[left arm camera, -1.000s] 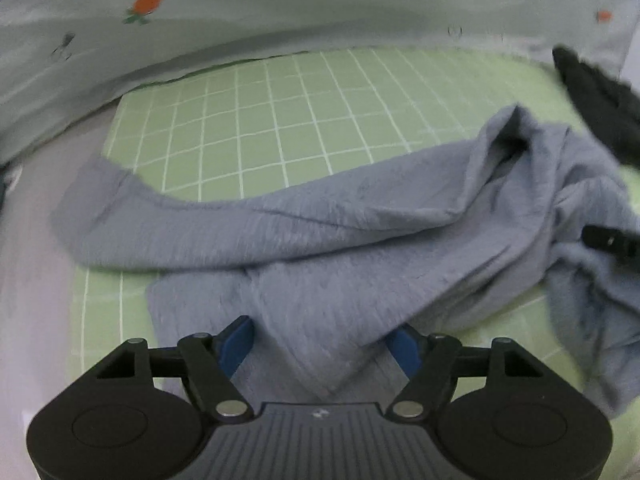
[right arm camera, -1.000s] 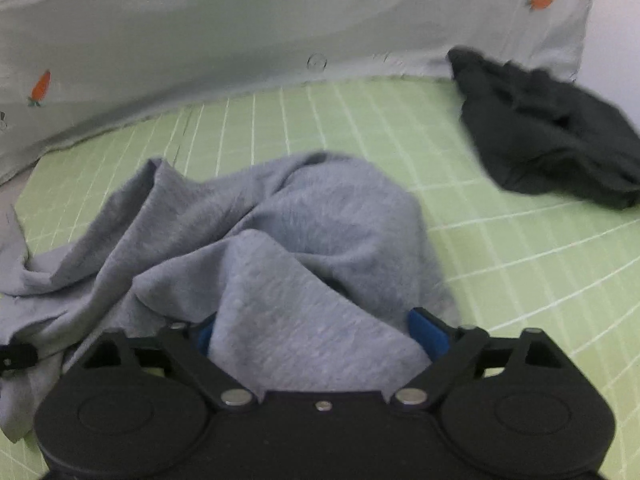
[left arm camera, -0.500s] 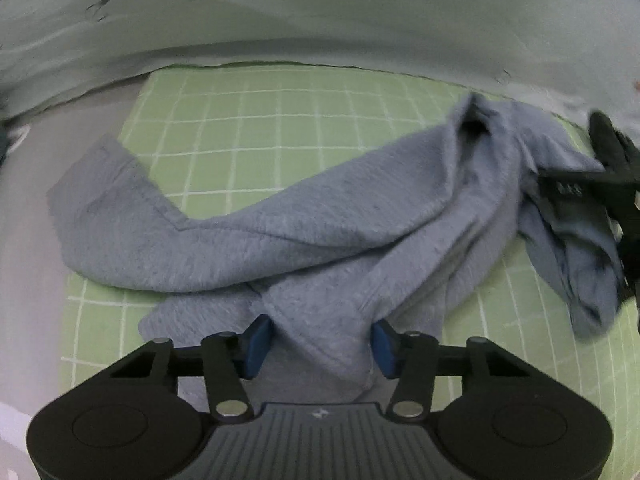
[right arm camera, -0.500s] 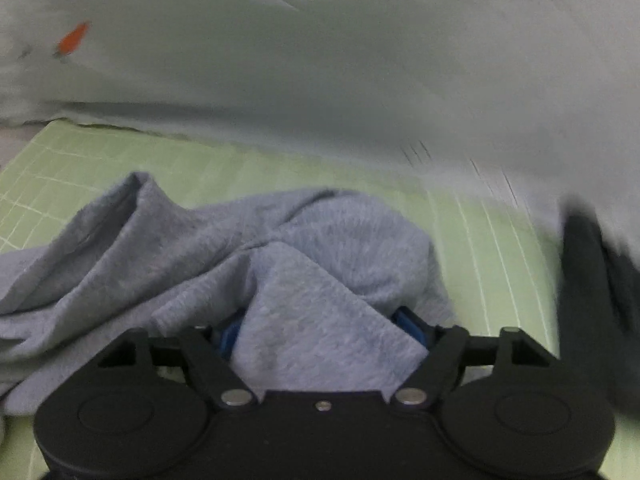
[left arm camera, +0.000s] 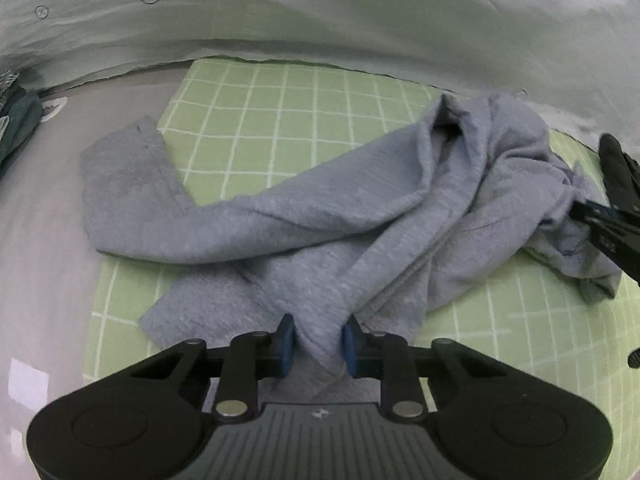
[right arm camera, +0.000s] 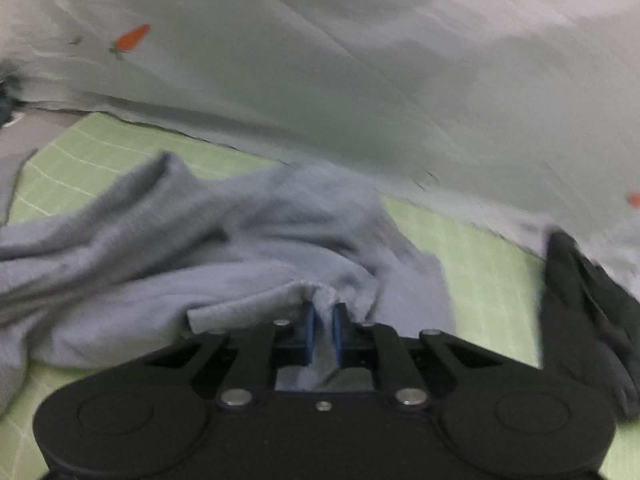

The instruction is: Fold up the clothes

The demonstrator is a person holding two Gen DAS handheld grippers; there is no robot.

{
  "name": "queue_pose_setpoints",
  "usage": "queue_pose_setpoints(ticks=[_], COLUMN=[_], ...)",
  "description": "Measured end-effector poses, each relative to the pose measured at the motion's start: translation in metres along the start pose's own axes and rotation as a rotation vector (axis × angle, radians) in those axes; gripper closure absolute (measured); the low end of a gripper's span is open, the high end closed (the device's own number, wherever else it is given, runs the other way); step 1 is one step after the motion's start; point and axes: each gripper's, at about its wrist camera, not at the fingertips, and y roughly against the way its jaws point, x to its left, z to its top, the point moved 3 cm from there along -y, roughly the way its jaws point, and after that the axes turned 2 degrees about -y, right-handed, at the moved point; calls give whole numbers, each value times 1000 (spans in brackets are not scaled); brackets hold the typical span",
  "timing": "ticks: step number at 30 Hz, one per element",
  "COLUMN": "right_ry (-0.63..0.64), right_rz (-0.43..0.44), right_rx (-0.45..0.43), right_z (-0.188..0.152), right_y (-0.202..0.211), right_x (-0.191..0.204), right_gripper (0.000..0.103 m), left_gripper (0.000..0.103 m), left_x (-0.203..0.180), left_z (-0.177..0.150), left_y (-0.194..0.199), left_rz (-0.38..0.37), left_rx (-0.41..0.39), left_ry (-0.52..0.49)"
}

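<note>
A crumpled grey garment lies across a green grid mat. My left gripper pinches a fold at the garment's near edge. Its jaws are closing, and the blue pads press the cloth from both sides. In the right wrist view, my right gripper grips a bunched edge of the same garment. Its jaws are closing to a narrow gap, with cloth squeezed between the pads. The right gripper's fingers also show at the garment's right end in the left wrist view.
A black garment lies on the mat to the right. A pale sheet with carrot prints hangs behind the mat. Bare grey surface runs along the left, with dark folded clothes at its edge.
Both pairs of jaws have narrowed from wide apart onto folds of the grey garment. Both views have rolled and shifted, and the right end of the cloth is bunched and drawn up.
</note>
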Motion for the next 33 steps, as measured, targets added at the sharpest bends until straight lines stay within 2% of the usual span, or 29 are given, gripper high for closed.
queue_pose_setpoints(ticks=[2, 5, 9, 12, 15, 17, 19, 20, 21, 22, 23, 24, 25, 26, 28, 30, 33], right_ry=[-83, -133, -237, -273, -289, -314, -351, -386, -432, -487, -546, -615, -696, -780, -929, -980, -1038], right_rz=[-36, -63, -60, -82, -102, -111, -92, -78, -55, -22, 13, 51, 94, 141, 225, 243, 263], right_rx=[33, 56, 70, 97, 124, 139, 133, 124, 112, 101, 93, 83, 70, 59, 49, 65, 93], right_z=[-12, -27, -39, -47, -53, -56, -57, -58, -59, -59, -61, -62, -64, -66, -70, -69, -66], right_y=[2, 10, 20, 17, 10, 9, 6, 7, 8, 7, 7, 6, 5, 3, -3, -15, -33], right_x=[-17, -32, -43, -52, -66, -74, -77, -80, -84, -87, -90, -94, -98, -101, -104, -98, -90], right_gripper=[94, 93, 92, 92, 92, 92, 78, 62, 54, 52, 43, 28, 21, 11, 4, 1, 0], left_gripper=[80, 81, 87, 88, 88, 87, 85, 83, 79, 78, 74, 67, 60, 57, 46, 43, 40], left_x=[-3, -1, 16, 39, 61, 76, 87, 87, 84, 82, 78, 75, 71, 70, 70, 71, 67], left_z=[-5, -19, -23, -14, -5, -1, 0, 0, -1, -2, -4, -6, -6, -9, -17, -22, -24], left_y=[3, 10, 25, 43, 58, 56, 49, 47, 44, 42, 40, 37, 33, 29, 21, 12, -1], left_rz=[-20, -51, -64, -30, 49, 83, 91, 91, 91, 90, 99, 113, 126, 127, 117, 112, 138], left_rx=[7, 14, -22, -99, -174, -187, -175, -167, -159, -150, -143, -126, -105, -82, -31, 11, 48], left_ry=[-3, 10, 98, 180, 225, 280, 331, 329, 316, 302, 278, 251, 225, 217, 216, 217, 163])
